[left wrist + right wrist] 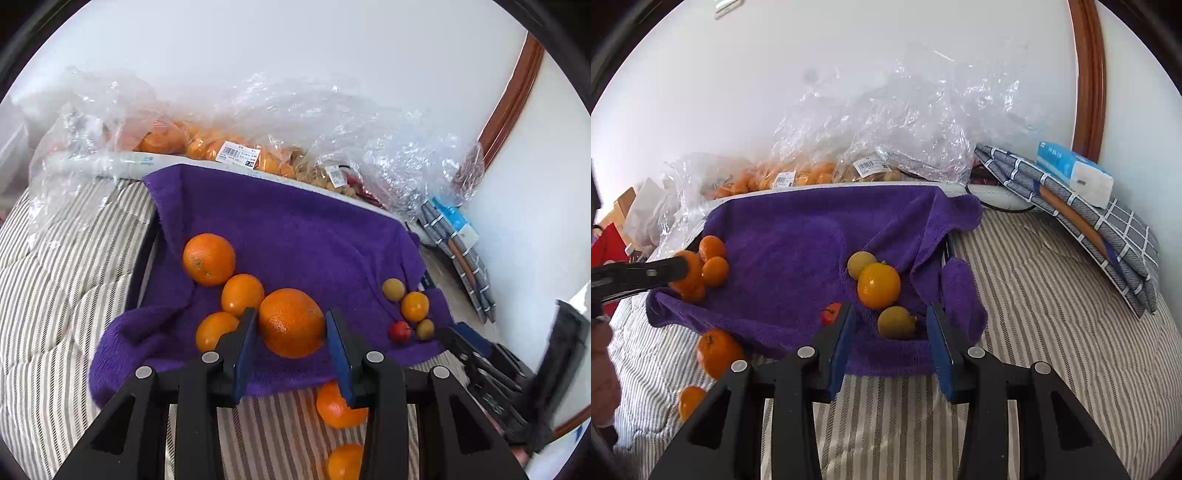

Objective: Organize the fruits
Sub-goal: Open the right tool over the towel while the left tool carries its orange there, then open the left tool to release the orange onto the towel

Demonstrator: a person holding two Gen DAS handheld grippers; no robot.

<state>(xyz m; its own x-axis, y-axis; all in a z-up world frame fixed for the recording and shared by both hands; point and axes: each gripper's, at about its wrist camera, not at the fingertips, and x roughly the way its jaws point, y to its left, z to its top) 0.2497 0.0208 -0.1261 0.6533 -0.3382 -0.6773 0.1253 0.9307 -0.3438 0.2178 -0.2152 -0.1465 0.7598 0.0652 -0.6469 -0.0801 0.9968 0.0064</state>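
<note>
A purple towel (288,229) lies over a tray on the bed; it also shows in the right wrist view (790,243). My left gripper (290,321) stands around a large orange (290,323), its blue pads at both sides; whether they touch is unclear. Another large orange (208,259) and two small ones (242,293) lie at the left. At the towel's right lie small yellow-green fruits (393,288), a small orange (414,306) and a red fruit (399,331). My right gripper (890,321) is open, with a yellow-green fruit (897,322) between its fingers.
Two oranges (338,406) lie on the striped bedding (55,295) below the towel. Clear plastic bags of fruit (221,147) are heaped along the wall. Folded checked cloth (1100,229) and a tissue pack (1075,173) lie at the right.
</note>
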